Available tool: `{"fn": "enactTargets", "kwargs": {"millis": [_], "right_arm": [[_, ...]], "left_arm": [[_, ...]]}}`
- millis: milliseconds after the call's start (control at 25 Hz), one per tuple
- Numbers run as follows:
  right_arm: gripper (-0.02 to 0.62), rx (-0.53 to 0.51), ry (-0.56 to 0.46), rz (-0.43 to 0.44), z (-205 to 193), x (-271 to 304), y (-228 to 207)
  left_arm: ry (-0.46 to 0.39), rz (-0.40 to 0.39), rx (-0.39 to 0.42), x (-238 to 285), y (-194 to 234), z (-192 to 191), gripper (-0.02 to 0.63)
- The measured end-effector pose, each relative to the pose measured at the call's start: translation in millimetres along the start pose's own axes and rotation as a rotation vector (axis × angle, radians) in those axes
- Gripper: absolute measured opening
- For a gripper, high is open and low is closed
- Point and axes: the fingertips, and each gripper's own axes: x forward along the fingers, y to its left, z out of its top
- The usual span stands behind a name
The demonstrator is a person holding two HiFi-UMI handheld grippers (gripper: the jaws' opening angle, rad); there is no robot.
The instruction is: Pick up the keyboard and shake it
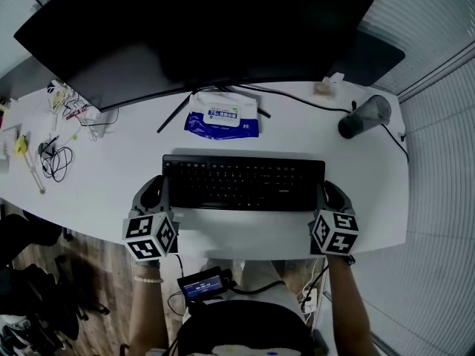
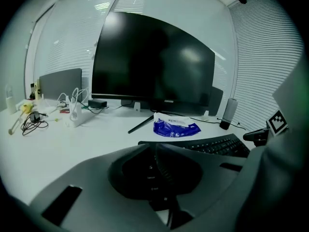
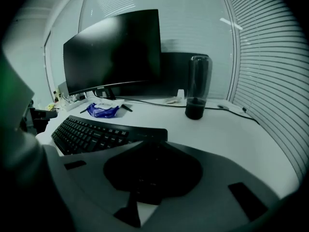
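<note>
- The left hand-held gripper [image 2: 155, 151] has its jaws drawn in on the left end of the flat black plastic keyboard [image 1: 243, 182]. In its own view the dark edge of the board runs straight into the narrow gap between them.
- The right hand-held gripper [image 3: 153, 143] does the same at the far end, clamped on the keyboard's right corner, so the board is pinched at both short ends.
- The keyboard lies level and square between the two, over the near part of the white desk [image 1: 111, 169], just ahead of the person's lap. Whether its underside has cleared the surface I cannot tell from here.
- Beyond it, apart from it, lies a blue-and-white soft packet of wipes [image 1: 222, 115], and behind that stands the foot of the big dark curved monitor [image 1: 200, 28].
- Off to the right stands a dark cylindrical tumbler [image 1: 364, 117]; a tangle of thin black cables [image 1: 53, 158] lies at the far left. Both are well apart from the keyboard.
- As I judge it, the grasp is made, which is the first part of the job. A clear lift off the desk and the shaking itself are left to do.
</note>
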Motion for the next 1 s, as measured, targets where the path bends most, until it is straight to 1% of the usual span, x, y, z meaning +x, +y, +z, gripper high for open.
{"fn": "enactTargets", "kwargs": {"millis": [40,200,320,440,680,920,1000], "right_arm": [[0.075,-0.007,-0.021,0.004,5,-5,3],[0.054,-0.043,-0.093,0.063,25,-26,24],[0.052,-0.08,-0.146,0.11,41,-44,44],[0.051,-0.077,-0.207,0.148,58,-61,60],[0.048,-0.124,-0.321,0.196,92,-98,84],[0.046,-0.154,-0.411,0.217,119,-132,97],[0.046,-0.158,-0.428,0.23,126,-142,101]], "left_arm": [[-0.018,-0.012,0.015,-3,-5,7,0.047],[-0.089,-0.072,0.069,-19,-32,33,0.028],[-0.132,-0.108,0.109,-32,-52,51,0.021],[-0.173,-0.142,0.152,-46,-70,66,0.018],[-0.254,-0.209,0.262,-74,-104,90,0.017],[-0.304,-0.256,0.316,-98,-129,110,0.017],[-0.32,-0.264,0.315,-105,-136,116,0.017]]}}
